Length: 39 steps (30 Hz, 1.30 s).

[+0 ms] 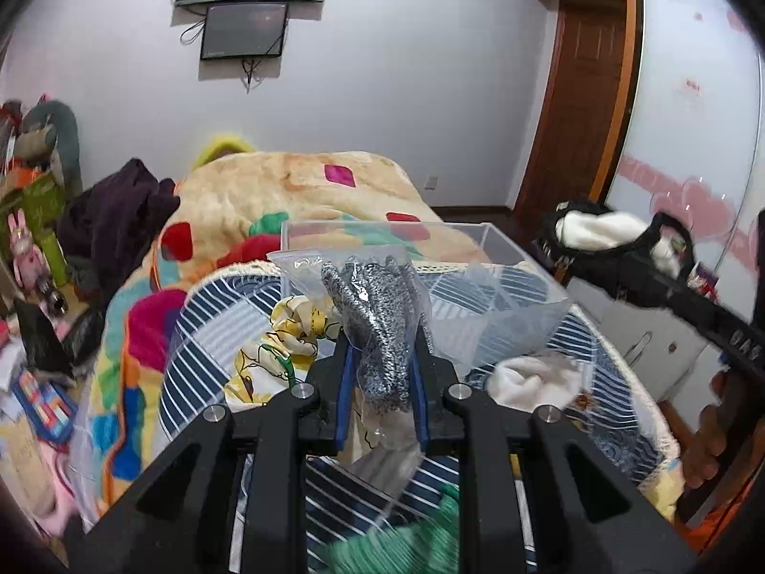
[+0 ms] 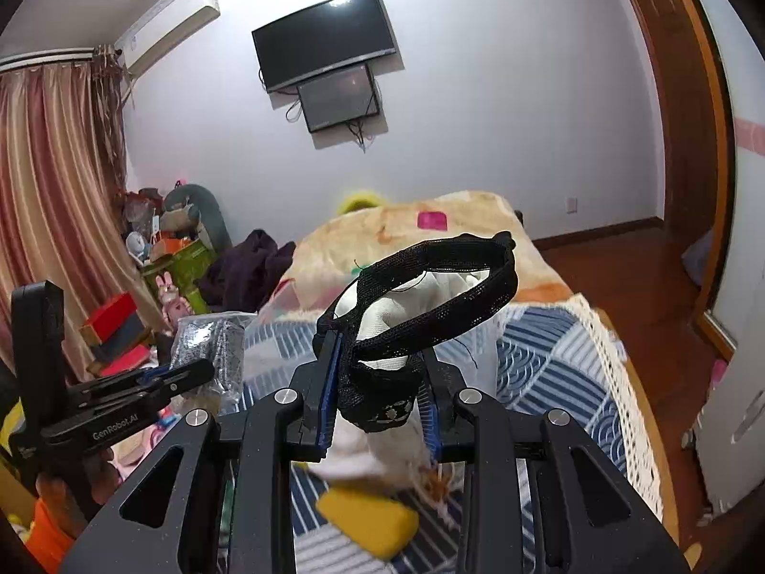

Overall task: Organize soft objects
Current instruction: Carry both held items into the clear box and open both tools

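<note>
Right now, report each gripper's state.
Left gripper: shut on the bagged grey gloves.
Right gripper: shut on the black-and-white cloth item.

Even, soft indoor light is seen; glare sits on the black wall-mounted television screen (image 2: 325, 38); edges are bent and vignetted, near foreground blurred.

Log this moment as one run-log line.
left tongs: shut on bagged grey gloves | right tongs: shut on black-and-white garment | both lifted above clear bin on bed
</note>
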Each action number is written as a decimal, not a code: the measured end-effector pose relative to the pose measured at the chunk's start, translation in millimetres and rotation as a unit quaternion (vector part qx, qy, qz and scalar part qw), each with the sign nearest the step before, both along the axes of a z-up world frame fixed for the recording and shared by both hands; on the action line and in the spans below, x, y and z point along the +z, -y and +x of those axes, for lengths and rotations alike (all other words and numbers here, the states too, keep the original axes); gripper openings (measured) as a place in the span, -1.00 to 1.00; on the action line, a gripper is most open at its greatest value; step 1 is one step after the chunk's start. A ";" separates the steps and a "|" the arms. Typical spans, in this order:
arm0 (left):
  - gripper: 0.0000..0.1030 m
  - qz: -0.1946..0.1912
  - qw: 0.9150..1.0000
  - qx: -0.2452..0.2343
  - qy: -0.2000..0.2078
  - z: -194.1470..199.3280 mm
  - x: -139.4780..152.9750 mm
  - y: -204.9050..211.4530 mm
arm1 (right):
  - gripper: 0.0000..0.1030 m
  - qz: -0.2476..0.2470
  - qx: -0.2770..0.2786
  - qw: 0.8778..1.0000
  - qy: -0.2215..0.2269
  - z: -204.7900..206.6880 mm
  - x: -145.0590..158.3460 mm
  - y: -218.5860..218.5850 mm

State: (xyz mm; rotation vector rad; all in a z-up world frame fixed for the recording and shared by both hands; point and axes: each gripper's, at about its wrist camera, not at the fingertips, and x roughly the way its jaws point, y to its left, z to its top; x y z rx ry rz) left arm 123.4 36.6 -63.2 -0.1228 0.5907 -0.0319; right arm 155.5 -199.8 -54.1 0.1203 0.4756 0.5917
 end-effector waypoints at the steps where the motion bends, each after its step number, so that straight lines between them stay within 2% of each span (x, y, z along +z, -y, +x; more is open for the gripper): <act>1: -0.60 0.006 1.000 -0.002 -0.003 4.5 0.1 -0.7 | -0.49 -0.001 0.000 1.000 0.002 1.3 1.4 -1.6; 4: -0.60 0.011 1.000 -0.004 -0.015 19.8 -1.3 -6.4 | -0.49 -0.012 0.004 1.000 0.010 7.8 5.5 -11.3; 10: -0.60 -0.004 0.999 -0.012 -0.037 47.0 -9.1 -20.9 | -0.49 -0.028 0.010 1.000 0.005 28.8 4.9 -27.9; 13: -0.60 0.009 0.999 -0.015 -0.041 59.3 -8.7 -20.3 | -0.49 -0.042 0.012 0.999 0.001 36.2 2.5 -32.2; 18: -0.61 0.018 0.998 -0.023 -0.053 78.4 -11.6 -14.9 | -0.49 -0.065 0.026 0.997 -0.027 53.8 -8.2 -43.0; 26: -0.61 -0.006 0.994 -0.024 -0.107 107.8 -35.0 -21.0 | -0.49 -0.108 0.049 0.989 -0.085 77.2 -32.3 -58.6; 36: -0.60 0.018 0.992 -0.030 -0.121 114.2 -40.8 -10.0 | -0.42 -0.150 0.073 0.979 -0.118 90.9 -43.1 -70.6; 38: -0.50 0.022 0.992 -0.032 -0.122 112.3 -40.7 -8.3 | -0.40 -0.156 0.072 0.978 -0.122 93.1 -44.6 -71.2; 39: -0.45 0.020 0.992 -0.031 -0.120 110.4 -39.8 -9.0 | -0.31 -0.156 0.071 0.978 -0.122 92.2 -44.1 -70.1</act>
